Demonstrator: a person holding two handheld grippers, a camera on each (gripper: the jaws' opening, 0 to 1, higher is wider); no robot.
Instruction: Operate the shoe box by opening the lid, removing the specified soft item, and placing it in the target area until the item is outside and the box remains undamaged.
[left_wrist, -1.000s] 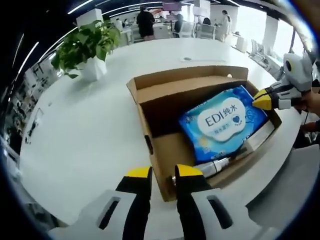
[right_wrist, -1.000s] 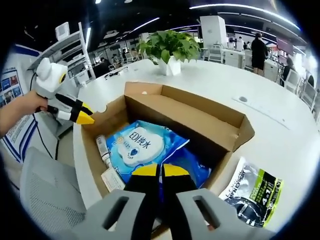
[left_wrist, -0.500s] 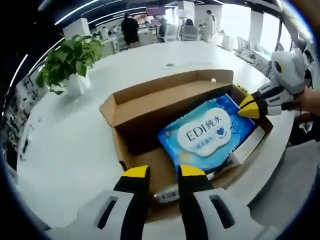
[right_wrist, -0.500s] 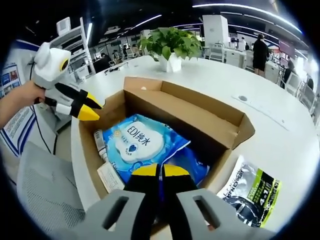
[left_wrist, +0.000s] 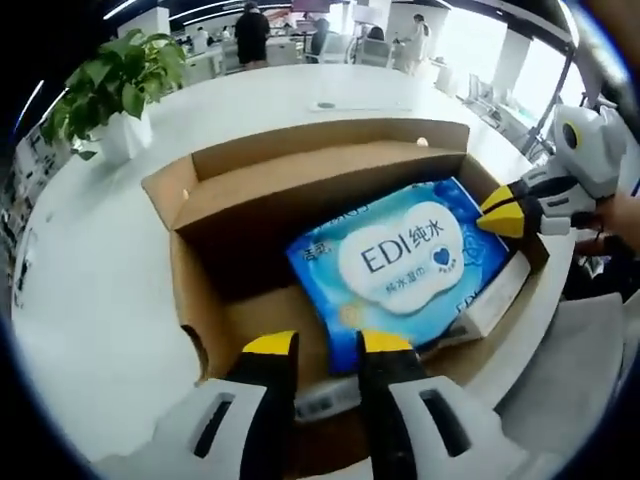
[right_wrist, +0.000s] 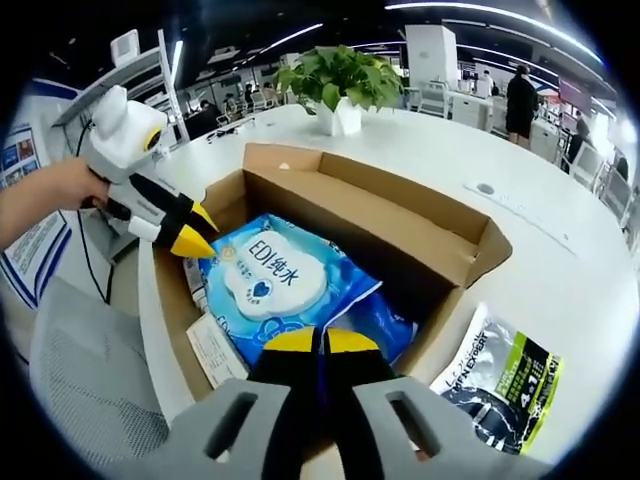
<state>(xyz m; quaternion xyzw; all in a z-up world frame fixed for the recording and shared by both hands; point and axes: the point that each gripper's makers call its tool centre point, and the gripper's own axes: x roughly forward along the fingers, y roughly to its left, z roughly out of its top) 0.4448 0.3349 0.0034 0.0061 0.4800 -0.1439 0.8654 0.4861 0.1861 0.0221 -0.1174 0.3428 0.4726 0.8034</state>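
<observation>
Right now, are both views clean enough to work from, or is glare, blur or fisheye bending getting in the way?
Left gripper view: sharp, the wipes pack print readable, the box walls bowed by the fisheye. Right gripper view: also sharp; ceiling lights put a sheen on the white table; the black pouch stretches near the edge.

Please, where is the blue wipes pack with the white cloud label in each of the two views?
Left gripper view: the blue wipes pack lies right of centre, inside the open cardboard box.
Right gripper view: the pack lies left of centre in the box.
Shared landmark: the potted plant on the white table, beyond the box.
</observation>
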